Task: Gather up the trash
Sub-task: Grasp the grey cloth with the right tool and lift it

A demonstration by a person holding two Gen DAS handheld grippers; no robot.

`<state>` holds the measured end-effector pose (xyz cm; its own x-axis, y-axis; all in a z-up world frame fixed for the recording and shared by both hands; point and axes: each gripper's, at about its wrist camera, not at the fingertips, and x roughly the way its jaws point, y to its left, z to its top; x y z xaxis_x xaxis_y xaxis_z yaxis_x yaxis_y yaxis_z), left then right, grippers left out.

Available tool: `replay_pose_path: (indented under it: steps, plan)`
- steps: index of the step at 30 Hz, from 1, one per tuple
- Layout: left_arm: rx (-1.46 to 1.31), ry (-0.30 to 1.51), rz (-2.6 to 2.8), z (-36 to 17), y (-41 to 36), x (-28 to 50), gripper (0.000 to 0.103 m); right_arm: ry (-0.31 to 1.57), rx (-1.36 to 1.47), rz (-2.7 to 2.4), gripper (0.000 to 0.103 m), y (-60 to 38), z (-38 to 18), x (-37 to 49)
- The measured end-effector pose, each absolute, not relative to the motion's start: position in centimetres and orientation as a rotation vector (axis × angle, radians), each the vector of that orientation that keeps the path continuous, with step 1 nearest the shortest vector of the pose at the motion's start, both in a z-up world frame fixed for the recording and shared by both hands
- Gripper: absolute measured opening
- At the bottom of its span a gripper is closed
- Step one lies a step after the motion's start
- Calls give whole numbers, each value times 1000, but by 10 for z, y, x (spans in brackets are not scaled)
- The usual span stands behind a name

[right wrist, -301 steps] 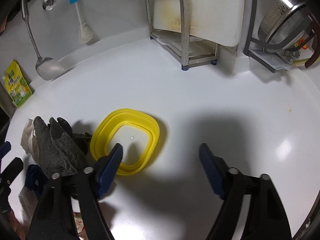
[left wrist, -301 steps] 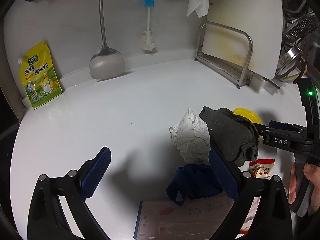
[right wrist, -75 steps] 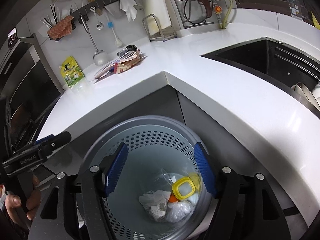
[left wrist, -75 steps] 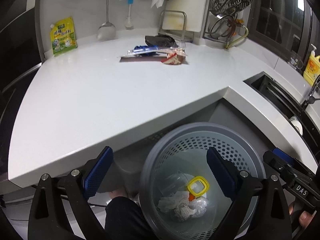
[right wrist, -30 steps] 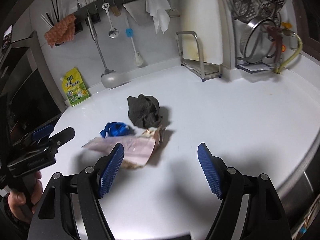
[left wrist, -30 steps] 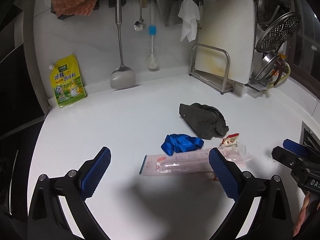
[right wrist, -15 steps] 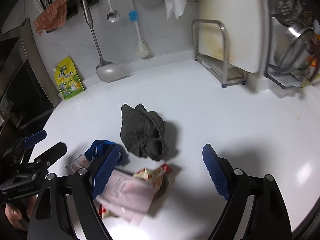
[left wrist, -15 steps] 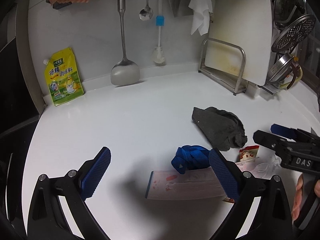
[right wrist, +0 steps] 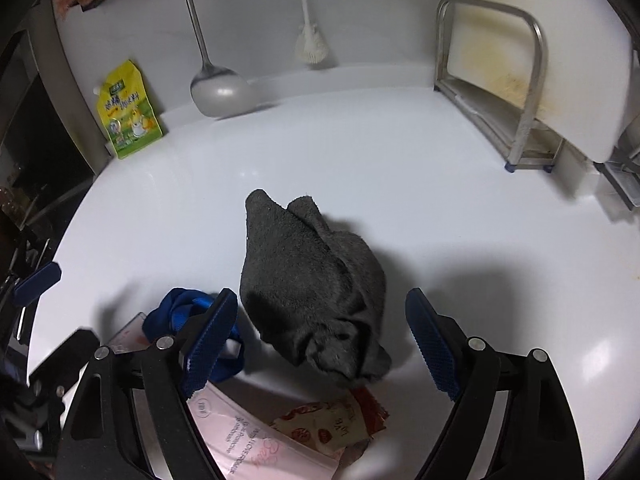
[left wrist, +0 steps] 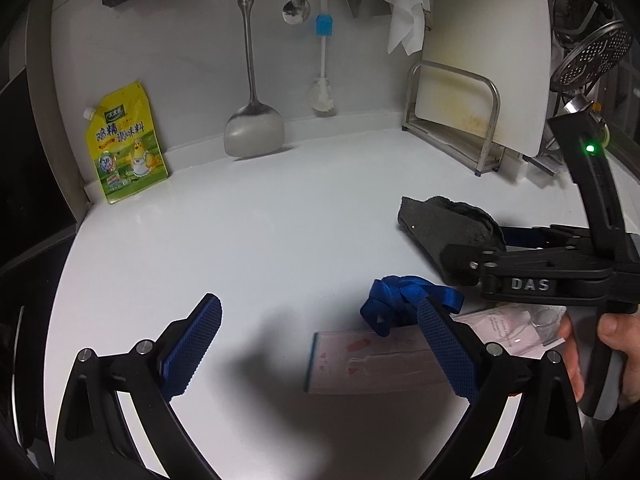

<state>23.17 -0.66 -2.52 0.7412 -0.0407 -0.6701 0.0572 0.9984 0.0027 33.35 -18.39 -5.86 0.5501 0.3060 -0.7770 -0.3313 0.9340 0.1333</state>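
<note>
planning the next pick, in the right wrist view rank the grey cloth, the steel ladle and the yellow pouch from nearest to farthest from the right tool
1. grey cloth, lying between the open fingers of the right tool.
2. steel ladle, its bowl at the back wall, left of centre.
3. yellow pouch, propped at the far left corner; about as far as the ladle, hard to separate.

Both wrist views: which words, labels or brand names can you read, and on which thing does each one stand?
"DAS": on the right gripper.
"LOVE": on the red snack wrapper.
Pink pouch: cursive print, too blurred to read.
Yellow seasoning pouch: large Chinese characters, not sharp enough to quote.
</note>
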Motion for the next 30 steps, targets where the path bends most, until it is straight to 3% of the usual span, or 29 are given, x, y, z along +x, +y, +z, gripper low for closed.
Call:
replay_pose_path:
  steps: [6,8,16,30]
  plan:
    - [33,743,-60,-27,-10,232,97,880,-39,361,78,-183,-60,335]
    - [37,743,-60,-27,-11,233,97,885,-19,377,54,-187,-60,335]
    - [13,785,-88,-30,-18,242,97,832,50,395,22,-205,-52,327]
    - [14,877,-82,-41,-54,279,97,712,160,354,18,-257,-30,309]
